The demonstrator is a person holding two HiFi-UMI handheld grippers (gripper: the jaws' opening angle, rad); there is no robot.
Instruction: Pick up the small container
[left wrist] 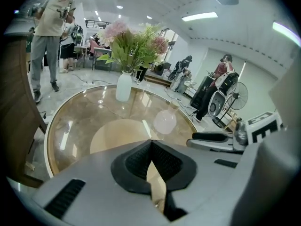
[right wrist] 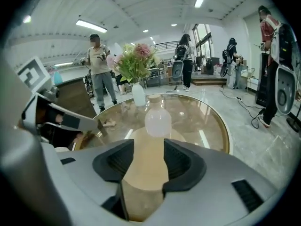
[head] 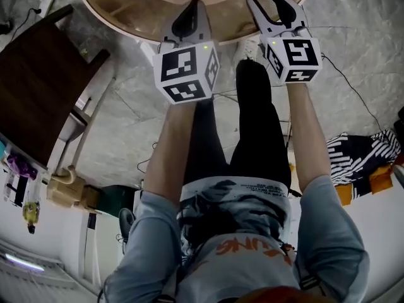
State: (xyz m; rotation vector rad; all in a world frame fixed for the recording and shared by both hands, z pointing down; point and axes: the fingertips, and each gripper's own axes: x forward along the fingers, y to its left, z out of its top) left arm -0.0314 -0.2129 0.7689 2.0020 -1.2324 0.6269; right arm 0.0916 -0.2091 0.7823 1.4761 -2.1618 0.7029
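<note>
The small container (right wrist: pixel 158 119) is a frosted white round jar with a tan lid. It stands on the round glass table (right wrist: pixel 207 121), straight ahead of my right gripper (right wrist: pixel 148 147) and well beyond its tips. That gripper is open, with only the table's pale base showing between its pads. In the left gripper view the container (left wrist: pixel 165 120) stands ahead and slightly right of my left gripper (left wrist: pixel 150 142), which is shut with nothing in it. In the head view both grippers, left (head: pixel 192 8) and right (head: pixel 276 2), reach over the table's near edge (head: pixel 126 11); the container is out of that view.
A white vase of flowers (right wrist: pixel 138 94) stands farther back on the table. A dark wooden chair (head: pixel 38 87) sits to the left of the table. Cables run over the marble floor, and striped cloth (head: pixel 360 156) lies at the right. Several people stand in the room behind.
</note>
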